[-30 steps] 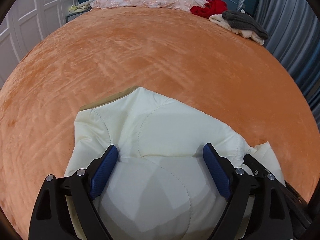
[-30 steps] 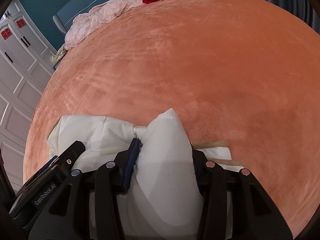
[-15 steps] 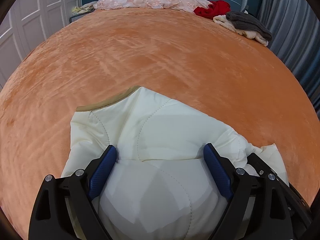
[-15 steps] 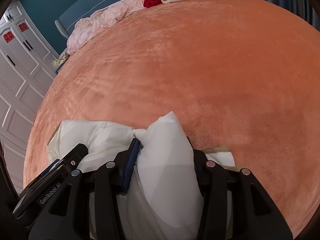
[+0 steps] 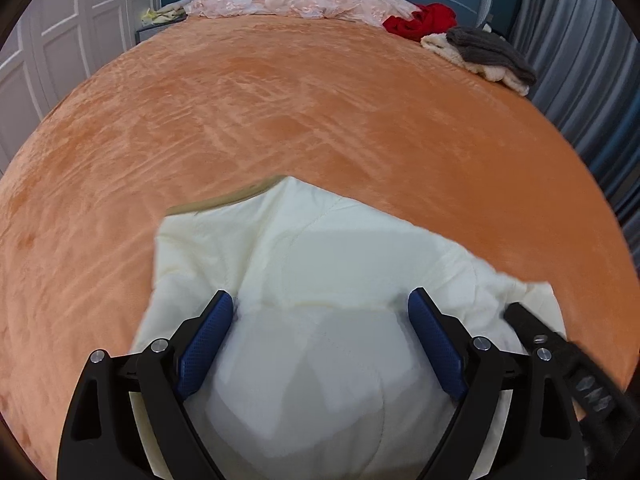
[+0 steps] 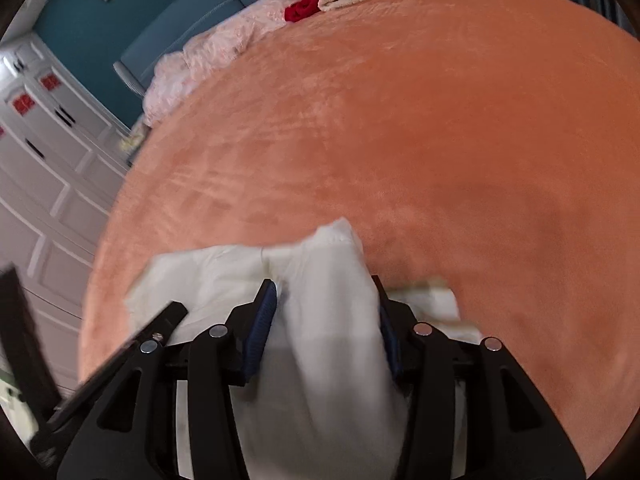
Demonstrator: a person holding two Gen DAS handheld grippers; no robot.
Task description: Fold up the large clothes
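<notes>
On the near part of the orange bed (image 5: 320,112), our cream padded jacket (image 5: 320,248) lies bunched. We pinch a thick fold with the right claw (image 6: 326,292); our left claw (image 5: 320,304), spread wide, hugs another bulge.

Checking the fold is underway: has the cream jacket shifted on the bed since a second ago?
Yes. In the left wrist view the cream jacket has slid slightly rightward over the orange bedspread, carried by both grippers.

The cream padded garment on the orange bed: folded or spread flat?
Folded. The cream padded garment lies bunched in a compact bundle with doubled layers, not spread over the orange bed.
</notes>
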